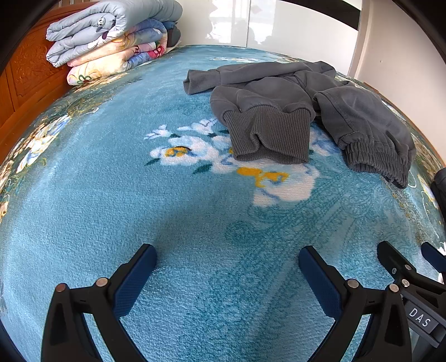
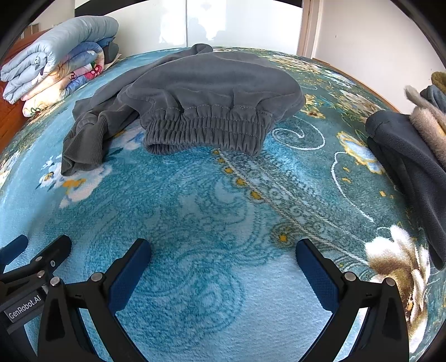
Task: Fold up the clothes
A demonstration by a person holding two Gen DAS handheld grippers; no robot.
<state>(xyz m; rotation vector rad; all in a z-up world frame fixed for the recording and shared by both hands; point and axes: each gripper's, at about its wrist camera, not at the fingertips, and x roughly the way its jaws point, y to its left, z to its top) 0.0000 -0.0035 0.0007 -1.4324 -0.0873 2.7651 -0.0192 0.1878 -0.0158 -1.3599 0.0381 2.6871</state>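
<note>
Grey trousers (image 2: 211, 92) at twelve o'clock: soft, limp, light; best gripped at the elastic waistband (image 2: 206, 131). Left gripper (image 1: 227, 267) and right gripper (image 2: 223, 260): jaws apart, empty.

Both views are bright with daylight that comes from ahead of the tools, where the glossy white wardrobe doors (image 1: 251, 25) carry pale glare and blurred reflections. A soft grey shadow lies on the blue floral blanket (image 1: 83, 195) just ahead of the left gripper (image 1: 227, 257), and a thin one sits under the hem of the grey sweatpants (image 2: 206, 122). Fisheye distortion bulges the bed into a dome and bends the wall lines, with black vignetting in the corners. Focus is crisp mid-frame, pile and ribbing showing clearly; the beige fur (image 2: 426, 122) at the right edge is smeared.
</note>
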